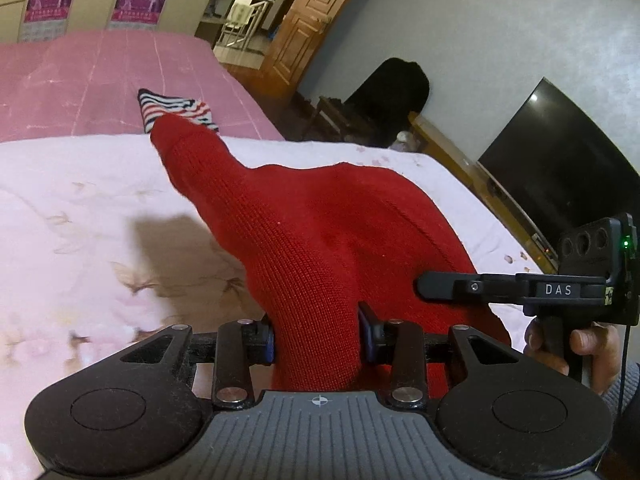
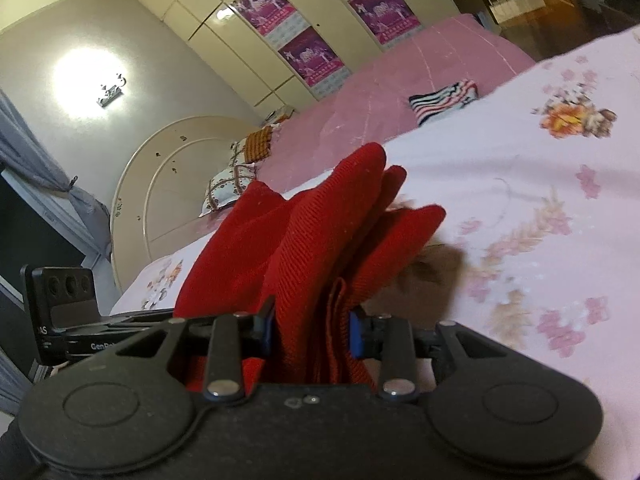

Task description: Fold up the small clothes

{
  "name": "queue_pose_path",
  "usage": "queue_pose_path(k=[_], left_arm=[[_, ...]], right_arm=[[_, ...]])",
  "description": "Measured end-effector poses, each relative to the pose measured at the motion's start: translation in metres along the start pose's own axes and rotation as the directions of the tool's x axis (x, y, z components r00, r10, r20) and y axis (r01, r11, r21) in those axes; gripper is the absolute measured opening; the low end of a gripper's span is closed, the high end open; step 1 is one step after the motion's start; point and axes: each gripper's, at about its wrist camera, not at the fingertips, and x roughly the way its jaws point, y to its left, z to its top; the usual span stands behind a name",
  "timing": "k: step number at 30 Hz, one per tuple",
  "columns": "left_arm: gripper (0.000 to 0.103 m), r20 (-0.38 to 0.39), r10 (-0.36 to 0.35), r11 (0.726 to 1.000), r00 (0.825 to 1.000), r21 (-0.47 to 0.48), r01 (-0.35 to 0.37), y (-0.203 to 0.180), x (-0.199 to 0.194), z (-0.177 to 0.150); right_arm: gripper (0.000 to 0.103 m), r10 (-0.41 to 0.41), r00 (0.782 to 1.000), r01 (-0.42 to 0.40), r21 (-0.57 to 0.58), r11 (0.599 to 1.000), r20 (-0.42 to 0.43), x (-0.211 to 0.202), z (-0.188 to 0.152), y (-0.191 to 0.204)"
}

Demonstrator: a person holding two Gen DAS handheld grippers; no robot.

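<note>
I have both the left tongs (image 1: pixel 316 330) and right tongs (image 2: pixel 310 330) clenched on the red knit sweater (image 1: pixel 320 240); lower centre, thick bunched folds could slip free, and the loose sleeve may drag crooked.

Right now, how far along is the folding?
Done: a striped garment lies folded on the pink bedspread. In hand: the red knit, clamped by the left gripper and right gripper, bunched above the floral sheet. Left: laying it flat and folding.

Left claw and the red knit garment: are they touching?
Touching. The left wrist view shows the left claw with both blue pads pressed into a bunched fold of the red knit garment.
</note>
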Motion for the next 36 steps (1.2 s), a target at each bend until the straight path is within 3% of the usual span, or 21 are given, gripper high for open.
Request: queue_pose_path(k=[10, 18, 22, 26, 30, 31, 32, 34, 36], left_arm=[[0.038, -0.011, 0.029, 1.0, 1.0, -0.008, -0.029, 0.059, -0.082, -0.02], [0.038, -0.04, 0.093, 0.99, 0.995, -0.104, -0.096, 0.133, -0.138, -0.081], [0.038, -0.082, 0.113, 0.979, 0.99, -0.16, -0.125, 0.161, -0.142, -0.114], [0.038, -0.055, 0.071, 0.977, 0.996, -0.2, -0.081, 0.173, -0.14, -0.126], [0.064, 0.016, 0.116, 0.981, 0.993, -0.156, -0.112, 0.171, -0.144, -0.125], [0.066, 0.044, 0.123, 0.98, 0.991, -0.162, -0.114, 0.172, -0.147, -0.122], [0.067, 0.074, 0.117, 0.978, 0.99, -0.18, -0.102, 0.178, -0.15, -0.12], [0.067, 0.101, 0.105, 0.971, 0.989, -0.224, -0.08, 0.191, -0.15, -0.114], [0.067, 0.091, 0.094, 0.96, 0.991, -0.271, -0.066, 0.205, -0.139, -0.107]], right_arm=[[0.033, 0.027, 0.999, -0.027, -0.006, 1.0, -0.025, 0.053, -0.029, 0.071], [0.033, 0.101, 0.988, -0.098, 0.033, 0.995, -0.113, 0.12, -0.077, 0.11], [0.033, 0.096, 0.981, -0.089, 0.049, 0.995, -0.169, 0.146, -0.097, 0.115], [0.033, 0.096, 0.979, -0.075, 0.12, 0.99, -0.177, 0.145, -0.101, 0.098], [0.05, 0.086, 0.98, -0.068, 0.102, 0.992, -0.178, 0.136, -0.092, 0.102], [0.061, 0.069, 0.987, -0.056, 0.095, 0.994, -0.145, 0.133, -0.089, 0.105], [0.064, 0.067, 0.992, -0.056, 0.1, 0.993, -0.106, 0.127, -0.082, 0.102], [0.064, 0.082, 0.994, -0.071, 0.14, 0.988, -0.076, 0.127, -0.073, 0.093], [0.064, 0.066, 0.992, -0.045, 0.189, 0.981, -0.103, 0.142, -0.064, 0.083]])
